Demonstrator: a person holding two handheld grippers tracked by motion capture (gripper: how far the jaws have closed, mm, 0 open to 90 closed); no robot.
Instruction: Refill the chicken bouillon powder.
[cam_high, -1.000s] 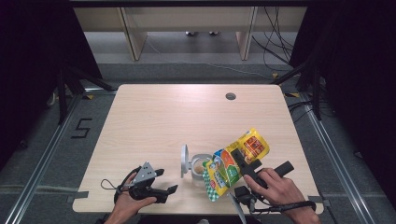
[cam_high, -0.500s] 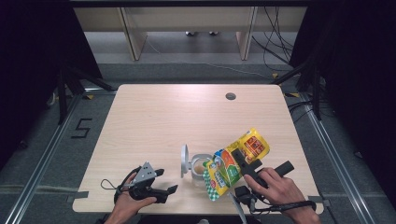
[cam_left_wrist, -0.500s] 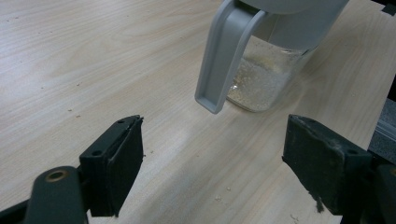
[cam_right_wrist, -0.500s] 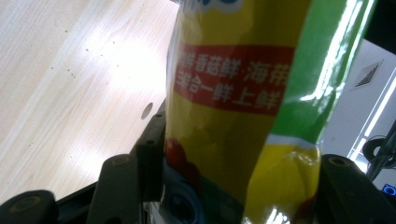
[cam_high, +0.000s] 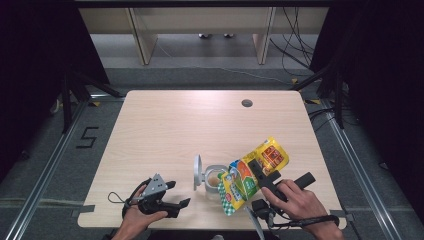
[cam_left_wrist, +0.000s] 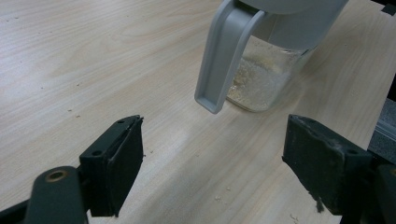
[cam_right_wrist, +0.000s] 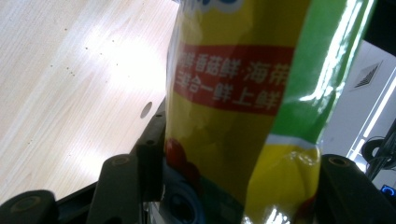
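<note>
The left gripper (cam_high: 172, 200) sits low on the table (cam_high: 165, 130), on the left side. Its jaws are wide apart with nothing between them. In the left gripper view they point at the jar (cam_left_wrist: 268, 74), which stands a little way off.

Next comes the jar (cam_high: 214, 177) in the middle, with its lid (cam_high: 198, 171) flipped up. There is some pale powder in the bottom, so I think a bit has gone in already. The jar looks far from full, so there is more to pour.

The bag (cam_high: 252, 172) is to the right, tipped over with its lower end at the jar's rim. The right gripper (cam_high: 260, 175) is clamped on the bag (cam_right_wrist: 243, 93), one jaw on each side.

Some things are hard to see. The bag hides its own mouth, so I cannot tell if powder is falling right now. The jar's top is cut off in the left gripper view. I cannot tell how much is left in the bag.
</note>
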